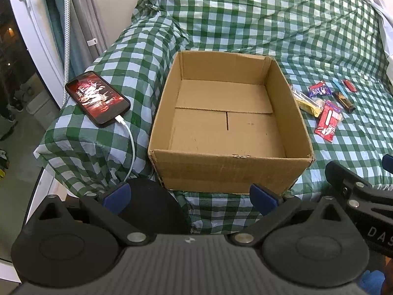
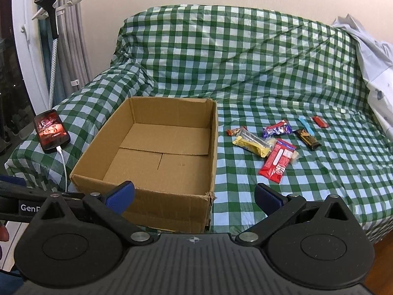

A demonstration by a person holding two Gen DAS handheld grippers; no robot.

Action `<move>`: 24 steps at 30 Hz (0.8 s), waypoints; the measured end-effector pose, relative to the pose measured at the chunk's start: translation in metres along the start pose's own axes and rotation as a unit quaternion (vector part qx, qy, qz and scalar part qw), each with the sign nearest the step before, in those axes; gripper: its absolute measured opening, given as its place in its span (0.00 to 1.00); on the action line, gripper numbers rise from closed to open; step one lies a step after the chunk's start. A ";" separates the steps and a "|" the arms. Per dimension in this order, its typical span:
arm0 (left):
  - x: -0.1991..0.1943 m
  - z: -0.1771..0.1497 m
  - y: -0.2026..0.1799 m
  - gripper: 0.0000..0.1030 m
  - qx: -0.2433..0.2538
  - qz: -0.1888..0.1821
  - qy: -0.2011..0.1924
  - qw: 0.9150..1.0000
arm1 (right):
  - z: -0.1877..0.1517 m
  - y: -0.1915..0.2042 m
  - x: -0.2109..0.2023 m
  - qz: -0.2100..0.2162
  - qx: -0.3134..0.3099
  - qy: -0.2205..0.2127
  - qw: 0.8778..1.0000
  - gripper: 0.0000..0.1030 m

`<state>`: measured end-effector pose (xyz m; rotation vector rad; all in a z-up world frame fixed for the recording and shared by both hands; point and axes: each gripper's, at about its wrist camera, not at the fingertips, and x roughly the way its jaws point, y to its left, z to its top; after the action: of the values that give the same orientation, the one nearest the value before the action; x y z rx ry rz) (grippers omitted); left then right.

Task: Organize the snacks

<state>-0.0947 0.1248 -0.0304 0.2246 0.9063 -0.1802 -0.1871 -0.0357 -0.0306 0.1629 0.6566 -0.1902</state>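
Holding off: left gripper (image 1: pixel 190 198) and right gripper (image 2: pixel 195 196) hover near the bed edge, fingers spread wide, empty.
Box: open brown cardboard box (image 2: pixel 157 147) sits empty on the green-checked bed cover (image 2: pixel 319 184).
Snacks: red flat wrapper (image 2: pixel 277 163), yellow bar (image 2: pixel 253 145), purple packet (image 2: pixel 277 130), dark bar (image 2: pixel 308 139) lie right of the box.
Handling: probably light, crinkly, slippery; pinch across the middle.

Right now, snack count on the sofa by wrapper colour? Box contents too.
Red: 2, large red pack and small red bar
Yellow: 1
Purple: 1
Dark brown: 1
Light blue: 1
Orange-brown: 1
Cardboard box: 0 inside
Total: 7 snacks
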 end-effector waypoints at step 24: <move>0.036 0.030 -0.045 1.00 0.047 0.023 0.039 0.998 | 0.001 -0.103 0.068 -0.067 0.122 0.002 0.990 1.00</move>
<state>-0.0619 0.0712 -0.0465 0.3423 0.9697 -0.1725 -0.1575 -0.1442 -0.0815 0.3542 0.6480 -0.3991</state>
